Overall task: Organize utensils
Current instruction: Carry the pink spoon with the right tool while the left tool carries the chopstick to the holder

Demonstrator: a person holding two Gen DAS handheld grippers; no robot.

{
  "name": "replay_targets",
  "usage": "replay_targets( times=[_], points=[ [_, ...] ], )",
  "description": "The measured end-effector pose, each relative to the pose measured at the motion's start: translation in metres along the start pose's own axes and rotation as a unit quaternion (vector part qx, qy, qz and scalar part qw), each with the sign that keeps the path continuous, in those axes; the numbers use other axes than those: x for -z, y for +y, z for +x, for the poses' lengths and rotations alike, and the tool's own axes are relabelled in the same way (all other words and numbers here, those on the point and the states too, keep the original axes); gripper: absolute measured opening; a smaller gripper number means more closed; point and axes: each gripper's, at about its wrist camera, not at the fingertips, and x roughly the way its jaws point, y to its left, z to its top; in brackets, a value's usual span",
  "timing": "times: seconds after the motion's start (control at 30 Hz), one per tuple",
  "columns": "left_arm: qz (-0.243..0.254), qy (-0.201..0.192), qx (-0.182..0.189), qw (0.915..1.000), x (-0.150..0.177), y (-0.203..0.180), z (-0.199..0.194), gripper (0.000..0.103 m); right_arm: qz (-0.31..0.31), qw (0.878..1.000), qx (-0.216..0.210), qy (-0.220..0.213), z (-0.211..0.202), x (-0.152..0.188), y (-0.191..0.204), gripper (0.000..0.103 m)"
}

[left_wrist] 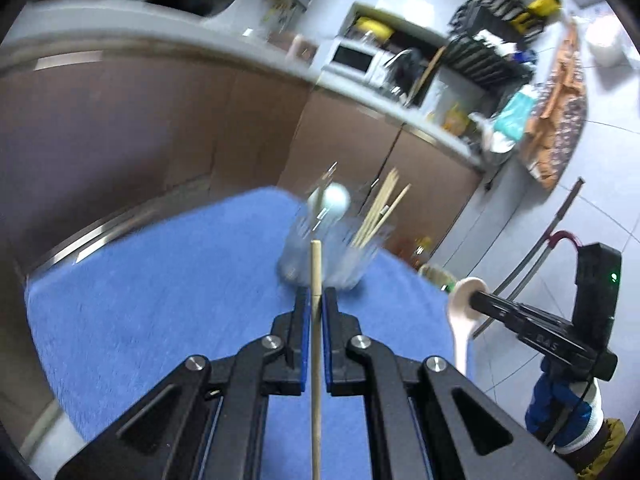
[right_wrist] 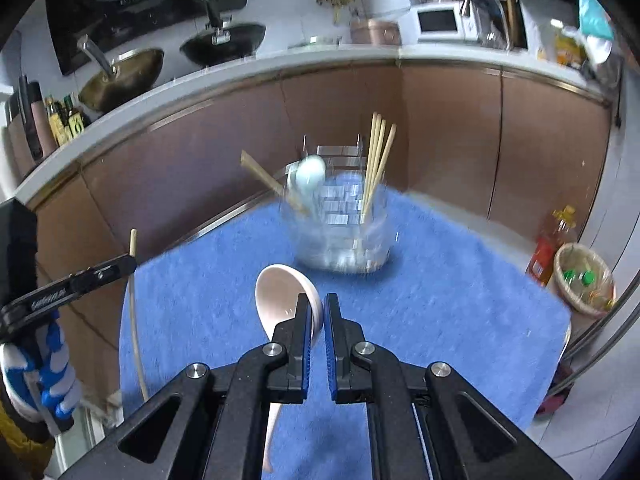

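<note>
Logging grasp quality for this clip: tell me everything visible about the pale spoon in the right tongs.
The spoon is a pale pinkish-white soup spoon, glossy like ceramic or plastic, with a deep oval bowl and a long handle. The right tongs are shut on the bowl's rim, lifting it clear of the blue towel. Its handle hangs down toward the camera. Nothing else touches it.

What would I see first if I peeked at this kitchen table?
The bright blue fuzzy towel covering the table, with a clear plastic utensil holder at its far side holding wooden chopsticks and a pale blue spoon. Up close, the left gripper pinches one wooden chopstick, and the right gripper clamps a pinkish-white ceramic spoon.
</note>
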Motion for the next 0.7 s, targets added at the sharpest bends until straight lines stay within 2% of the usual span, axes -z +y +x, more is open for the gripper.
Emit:
replay_targets(
  times=[0.2, 0.4, 0.53, 0.7],
  points=[
    [0.013, -0.074, 0.027, 0.9968, -0.065, -0.033, -0.001, 0.005, -0.004, 0.996, 0.022, -0.084, -0.001, -0.058, 0.000, 0.006],
    [0.005, -0.151, 0.023, 0.9883, -0.130, -0.054, 0.028, 0.005, -0.003, 0.985, 0.048, -0.164, 0.024, -0.109, -0.007, 0.006],
    [0.006, -0.176, 0.003, 0.9844, -0.157, -0.061, 0.067, 0.005, -0.006, 0.981, 0.057, -0.186, 0.053, -0.127, -0.013, 0.006],
    [0.007, -0.191, -0.032, 0.9810, -0.158, -0.061, 0.112, 0.005, -0.018, 0.979, 0.071, -0.192, 0.091, -0.129, -0.022, 0.006]
  ],
)
